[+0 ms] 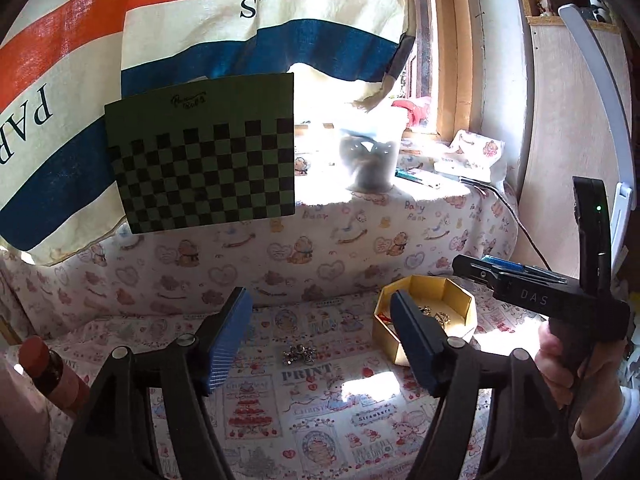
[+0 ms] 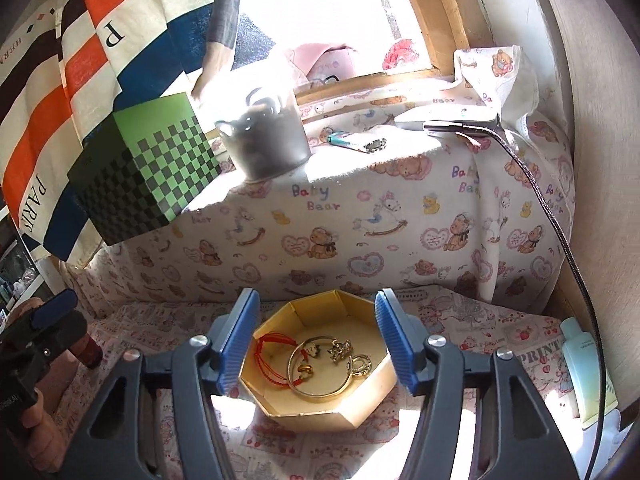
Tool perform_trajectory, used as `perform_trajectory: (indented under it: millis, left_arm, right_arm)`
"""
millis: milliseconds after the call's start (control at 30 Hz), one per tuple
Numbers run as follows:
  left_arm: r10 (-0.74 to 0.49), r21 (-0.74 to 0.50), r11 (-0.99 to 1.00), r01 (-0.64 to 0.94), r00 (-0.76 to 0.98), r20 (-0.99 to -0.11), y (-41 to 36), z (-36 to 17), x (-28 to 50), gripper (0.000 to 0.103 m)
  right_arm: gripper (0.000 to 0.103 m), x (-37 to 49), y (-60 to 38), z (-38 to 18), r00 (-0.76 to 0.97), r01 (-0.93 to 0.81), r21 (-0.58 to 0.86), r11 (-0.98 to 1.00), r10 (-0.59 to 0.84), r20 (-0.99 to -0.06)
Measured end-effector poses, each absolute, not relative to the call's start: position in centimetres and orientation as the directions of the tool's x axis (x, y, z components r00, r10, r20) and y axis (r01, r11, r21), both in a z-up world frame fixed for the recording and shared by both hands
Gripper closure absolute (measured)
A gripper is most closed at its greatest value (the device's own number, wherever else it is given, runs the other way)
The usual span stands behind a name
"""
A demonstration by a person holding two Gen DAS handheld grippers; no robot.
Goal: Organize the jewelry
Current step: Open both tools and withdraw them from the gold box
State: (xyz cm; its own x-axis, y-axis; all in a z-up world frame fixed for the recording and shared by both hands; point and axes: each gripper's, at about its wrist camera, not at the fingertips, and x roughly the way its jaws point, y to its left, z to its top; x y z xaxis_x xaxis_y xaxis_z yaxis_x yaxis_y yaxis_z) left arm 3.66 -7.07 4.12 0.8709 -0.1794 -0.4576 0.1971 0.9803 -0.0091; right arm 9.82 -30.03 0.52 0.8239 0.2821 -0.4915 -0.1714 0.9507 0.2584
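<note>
A yellow octagonal box (image 2: 320,408) sits on the printed cloth. It holds a gold bangle (image 2: 320,394), a red cord bracelet (image 2: 268,346) and small gold charms (image 2: 340,350). My right gripper (image 2: 316,336) is open and empty, its blue pads either side of the box and above it. In the left wrist view the box (image 1: 460,300) is at the right, and a silver jewelry piece (image 1: 299,354) lies loose on the cloth left of it. My left gripper (image 1: 320,332) is open and empty, just above and short of that piece.
A green checkered box (image 1: 200,164) and a grey pot (image 2: 264,144) stand on the raised ledge behind. A lighter (image 2: 356,142), a phone with its cable (image 2: 460,124), a brown bottle (image 1: 52,376) at the left and a pale bottle (image 2: 584,372) at the right are nearby.
</note>
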Motion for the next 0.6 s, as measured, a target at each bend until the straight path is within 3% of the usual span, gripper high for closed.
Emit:
perform_trajectory:
  millis: [267,400,500,600]
  left_arm:
    - [-0.167,-0.073,0.986,0.152,0.815,-0.555,-5.6,1.3,6.6,0.028]
    - [-0.230,-0.138,0.972,0.189,0.665,-0.711,-5.4,0.2,8.9,0.028]
    - [-0.241,-0.171,0.971,0.170,0.668,-0.704,-5.1,0.4,8.9,0.030]
    - [-0.210,-0.150,0.978,0.147,0.662,-0.719,-5.6,-0.1,9.6,0.038]
  right_arm:
    - [0.029,9.6,-29.4,0.4,0.850,-0.141,0.205,0.969,0.225,-0.477]
    - [0.027,9.7,-29.6,0.3,0.850,-0.118,0.203,0.972,0.204,-0.485]
    - [0.027,9.9,-29.5,0.0,0.845,-0.110,0.203,0.973,0.199,-0.496]
    - [0.027,10.0,-29.5,-0.2,0.842,-0.101,0.196,0.975,0.189,-0.505]
